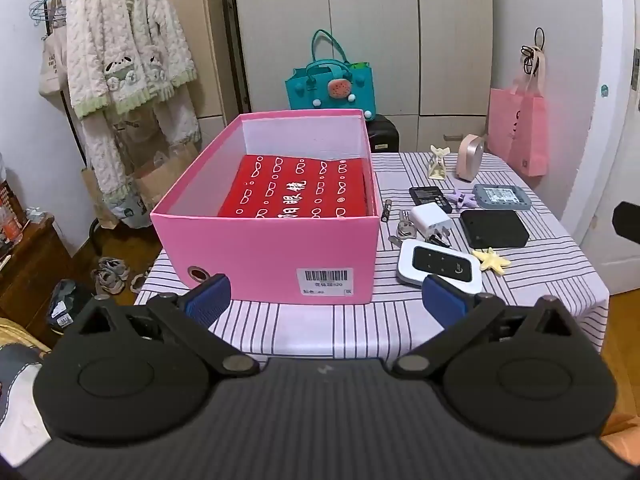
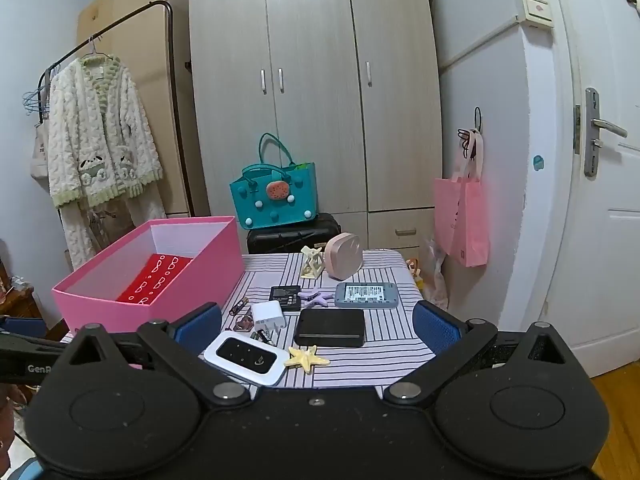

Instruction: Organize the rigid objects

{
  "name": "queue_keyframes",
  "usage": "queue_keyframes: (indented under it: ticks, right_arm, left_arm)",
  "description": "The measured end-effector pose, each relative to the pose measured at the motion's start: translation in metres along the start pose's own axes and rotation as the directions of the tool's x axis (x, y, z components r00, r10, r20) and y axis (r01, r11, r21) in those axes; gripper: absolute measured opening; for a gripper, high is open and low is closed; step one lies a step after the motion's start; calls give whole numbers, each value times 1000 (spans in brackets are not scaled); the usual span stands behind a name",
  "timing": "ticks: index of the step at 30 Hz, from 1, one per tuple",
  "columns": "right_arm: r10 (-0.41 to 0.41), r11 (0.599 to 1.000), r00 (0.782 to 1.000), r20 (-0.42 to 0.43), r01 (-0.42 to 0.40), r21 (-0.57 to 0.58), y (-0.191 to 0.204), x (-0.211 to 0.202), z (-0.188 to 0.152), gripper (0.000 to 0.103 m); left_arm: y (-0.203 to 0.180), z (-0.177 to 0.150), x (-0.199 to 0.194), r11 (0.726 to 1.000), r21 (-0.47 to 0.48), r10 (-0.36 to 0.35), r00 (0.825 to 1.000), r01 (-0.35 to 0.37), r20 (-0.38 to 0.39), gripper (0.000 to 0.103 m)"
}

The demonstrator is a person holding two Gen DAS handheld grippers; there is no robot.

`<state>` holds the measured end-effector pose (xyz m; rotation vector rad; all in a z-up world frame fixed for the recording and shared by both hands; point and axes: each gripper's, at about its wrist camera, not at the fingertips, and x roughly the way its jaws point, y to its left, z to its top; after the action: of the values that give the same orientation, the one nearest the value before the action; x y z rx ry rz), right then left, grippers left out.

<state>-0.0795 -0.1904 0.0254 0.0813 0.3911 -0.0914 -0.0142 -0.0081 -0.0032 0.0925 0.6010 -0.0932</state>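
Note:
An open pink box (image 1: 264, 256) (image 2: 120, 304) stands on the left of the striped table and holds a red case (image 1: 298, 192) (image 2: 154, 278). To its right lie a white and black router (image 1: 438, 266) (image 2: 246, 356), a yellow starfish clip (image 1: 494, 260) (image 2: 307, 357), a black flat box (image 1: 494, 228) (image 2: 330, 327), a white charger (image 1: 430, 218) (image 2: 268, 315), a grey device (image 1: 502, 197) (image 2: 366, 294) and a pink round case (image 1: 471, 157) (image 2: 343, 256). My left gripper (image 1: 326, 302) hangs open before the box. My right gripper (image 2: 318, 330) is open above the small items, holding nothing.
The striped tablecloth (image 1: 320, 328) (image 2: 384, 352) ends close in front of both grippers. A teal bag (image 2: 274, 194) on a black case, a wardrobe (image 2: 312, 92), a hanging pink bag (image 2: 464, 216), a white door (image 2: 592, 160) and a clothes rack (image 1: 128, 60) surround the table.

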Motion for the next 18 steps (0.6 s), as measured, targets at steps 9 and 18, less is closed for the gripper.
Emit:
queue_keyframes:
  ticks: [9,18]
  right_arm:
    - [3,1000,1000,3,-3,1,-2,-1,-1,103]
    - [-12,1000,1000,-14,12,5,-7,2,-5,103]
  left_arm:
    - [-1,-9,4,999,-49,-20,1000,20,12,103]
    - [-1,-10,6,999,-43,-28,1000,28,2,103]
